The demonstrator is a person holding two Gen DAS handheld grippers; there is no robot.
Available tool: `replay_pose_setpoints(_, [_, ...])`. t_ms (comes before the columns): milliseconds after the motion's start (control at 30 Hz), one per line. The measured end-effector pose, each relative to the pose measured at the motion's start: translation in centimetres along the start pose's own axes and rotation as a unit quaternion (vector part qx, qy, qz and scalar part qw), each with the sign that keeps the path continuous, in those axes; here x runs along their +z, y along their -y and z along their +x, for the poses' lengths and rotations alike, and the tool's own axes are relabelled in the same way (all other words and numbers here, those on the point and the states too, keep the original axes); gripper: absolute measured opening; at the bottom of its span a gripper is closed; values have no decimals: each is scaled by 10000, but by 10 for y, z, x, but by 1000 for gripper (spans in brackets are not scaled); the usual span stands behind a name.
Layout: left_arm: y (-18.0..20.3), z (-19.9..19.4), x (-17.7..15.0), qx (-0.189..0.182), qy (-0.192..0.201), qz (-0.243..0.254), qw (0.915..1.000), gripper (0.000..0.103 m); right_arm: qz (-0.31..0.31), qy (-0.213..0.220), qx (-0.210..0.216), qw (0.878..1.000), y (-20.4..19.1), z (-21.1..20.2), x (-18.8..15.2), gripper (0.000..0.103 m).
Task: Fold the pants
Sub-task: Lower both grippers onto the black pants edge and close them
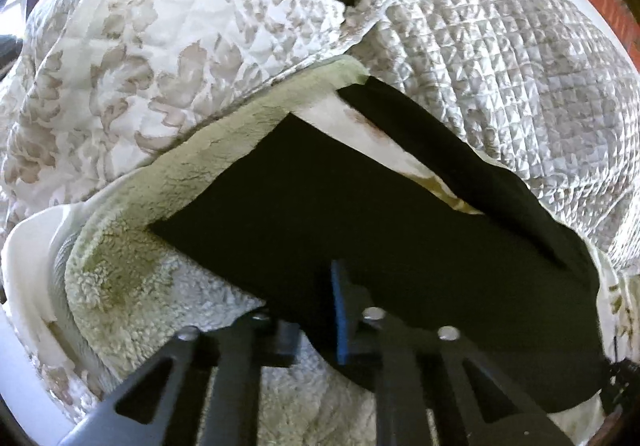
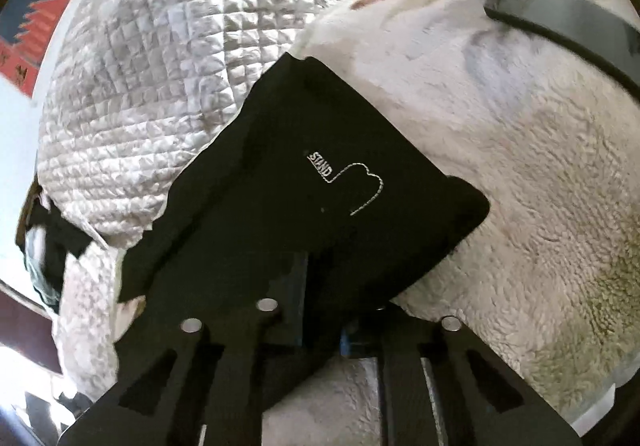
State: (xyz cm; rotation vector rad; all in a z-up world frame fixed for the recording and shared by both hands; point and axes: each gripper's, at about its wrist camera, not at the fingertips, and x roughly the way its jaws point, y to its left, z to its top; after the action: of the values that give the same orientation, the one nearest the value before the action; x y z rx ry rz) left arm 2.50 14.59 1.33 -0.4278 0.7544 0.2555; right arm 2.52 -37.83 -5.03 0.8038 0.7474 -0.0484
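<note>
**Both grippers closed on the black pants atop the fleece blanket**

Nearest the left wrist lens, the left gripper has its jaws drawn together on the near edge of the black pants; a blue pad stands edge-on against the dark cloth. Landmark: the cream fleece blanket. The pants lie flat on this blanket, their two legs running away from the gripper toward the far side, with a strip of pale cloth showing between them. Beyond the blanket's far edge lies a floral quilted cover, and beside that a grey diamond-quilted cover, against which the farther leg rests.

Right wrist view: the right gripper is likewise closed on an edge of the pants, cloth pinched between the jaws. White stitching reading "STAND" shows on the fabric. The pants here lie partly on the blanket, with their other side against the diamond-quilted cover. A dark strap crosses the blanket's far part.
</note>
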Motion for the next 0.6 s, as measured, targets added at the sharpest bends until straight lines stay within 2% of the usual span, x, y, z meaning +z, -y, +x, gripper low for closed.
replay_pose_setpoints(67, [-1, -3, 3, -59, -75, -4, 10000, 4, -55, -11, 33, 10000, -1, -5, 0, 5])
replay_pose_setpoints(233, [2, -23, -1, -165, -51, 132, 9998, 4, -174, -20, 161, 9997, -1, -31, -4, 4])
replay_pose_setpoints(433, [-12, -51, -20, -195, -114, 179, 9996, 4, -221, -18, -21, 9998, 18, -71, -20, 1])
replay_pose_setpoints(600, [-21, -49, -43, -125, -353, 184, 9991, 4, -114, -125, -230, 9996, 40, -74, -35, 1])
